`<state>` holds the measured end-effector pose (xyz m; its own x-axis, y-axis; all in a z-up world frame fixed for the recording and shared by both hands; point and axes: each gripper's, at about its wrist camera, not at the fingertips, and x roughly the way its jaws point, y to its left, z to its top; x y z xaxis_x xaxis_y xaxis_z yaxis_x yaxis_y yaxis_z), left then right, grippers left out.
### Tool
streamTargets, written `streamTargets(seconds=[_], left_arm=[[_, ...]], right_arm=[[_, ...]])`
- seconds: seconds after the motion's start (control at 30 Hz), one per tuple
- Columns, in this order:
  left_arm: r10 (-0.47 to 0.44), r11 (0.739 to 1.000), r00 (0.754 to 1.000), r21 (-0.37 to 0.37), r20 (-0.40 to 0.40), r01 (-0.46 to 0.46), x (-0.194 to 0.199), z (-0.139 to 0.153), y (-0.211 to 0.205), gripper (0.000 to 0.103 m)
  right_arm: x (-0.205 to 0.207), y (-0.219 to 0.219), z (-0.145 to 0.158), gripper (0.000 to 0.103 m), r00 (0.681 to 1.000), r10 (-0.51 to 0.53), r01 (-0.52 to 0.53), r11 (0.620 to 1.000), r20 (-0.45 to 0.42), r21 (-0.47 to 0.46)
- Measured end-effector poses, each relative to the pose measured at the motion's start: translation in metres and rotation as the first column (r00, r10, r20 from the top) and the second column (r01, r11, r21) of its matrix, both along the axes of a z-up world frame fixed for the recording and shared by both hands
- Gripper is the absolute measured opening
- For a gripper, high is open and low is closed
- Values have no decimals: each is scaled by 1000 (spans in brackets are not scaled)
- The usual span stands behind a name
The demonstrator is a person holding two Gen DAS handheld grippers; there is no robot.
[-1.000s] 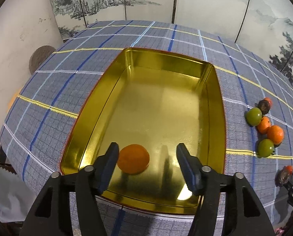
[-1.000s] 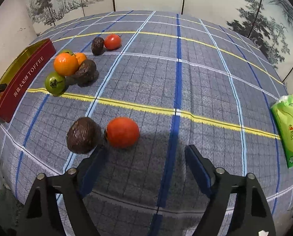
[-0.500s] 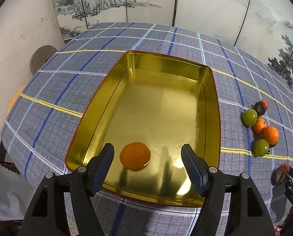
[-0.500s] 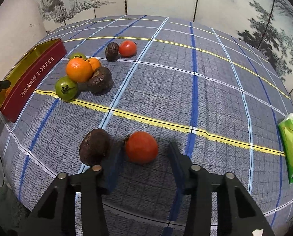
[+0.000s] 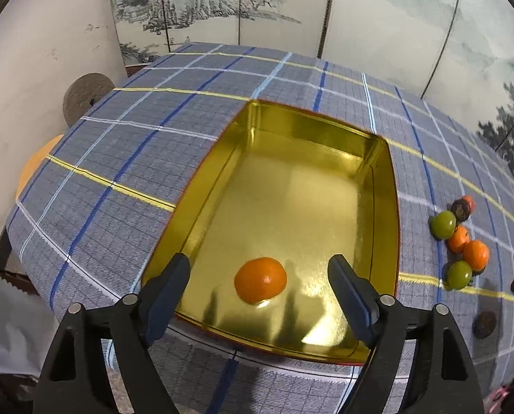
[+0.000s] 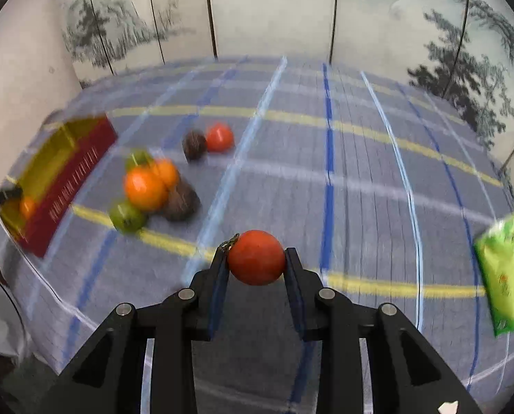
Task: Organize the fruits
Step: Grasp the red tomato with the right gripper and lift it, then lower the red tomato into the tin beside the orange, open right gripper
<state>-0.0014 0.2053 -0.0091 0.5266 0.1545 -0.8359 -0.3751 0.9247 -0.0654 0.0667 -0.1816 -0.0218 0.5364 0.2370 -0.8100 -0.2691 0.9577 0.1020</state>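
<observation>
In the left wrist view an orange (image 5: 260, 280) lies on the floor of the gold tin (image 5: 393, 207), near its front wall. My left gripper (image 5: 258, 265) hangs above it, and its jaws are opening; the pads stand well clear of the orange on both sides. In the right wrist view my right gripper (image 6: 256, 253) is shut on a red tomato (image 6: 256, 258) and holds it above the checked cloth. The tin (image 6: 67, 179) shows far left there as a red wall with lettering.
A cluster of oranges (image 6: 145, 188), green fruits (image 6: 127, 215) and a dark fruit (image 6: 181, 200) lies between tin and tomato. Another dark fruit (image 6: 194, 144) and red tomato (image 6: 219, 137) sit farther back. One dark fruit (image 5: 485, 324) lies alone. A green packet (image 6: 505, 272) lies far right.
My right gripper closed on the red tomato and lifted it off the cloth, leaving the dark fruit beside it behind. My left jaws spread wider and drew back from the orange.
</observation>
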Motion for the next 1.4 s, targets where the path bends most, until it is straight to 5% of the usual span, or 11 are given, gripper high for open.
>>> streamTargets(seconds=[0.27, 0.67, 0.9, 1.4], left_arm=[[108, 994, 993, -21, 51, -107, -23, 17, 38, 96], [284, 958, 959, 26, 23, -284, -65, 7, 99, 96], [332, 943, 943, 22, -2, -331, -78, -5, 117, 96], [326, 945, 945, 0, -23, -327, -81, -16, 122, 96]], right_arm=[[23, 96, 49, 29, 974, 216, -223, 961, 60, 165], [13, 258, 25, 29, 849, 528, -521, 842, -12, 143], [6, 295, 2, 29, 807, 584, -582, 812, -87, 54], [-2, 321, -17, 30, 776, 618, -627, 778, -125, -46]])
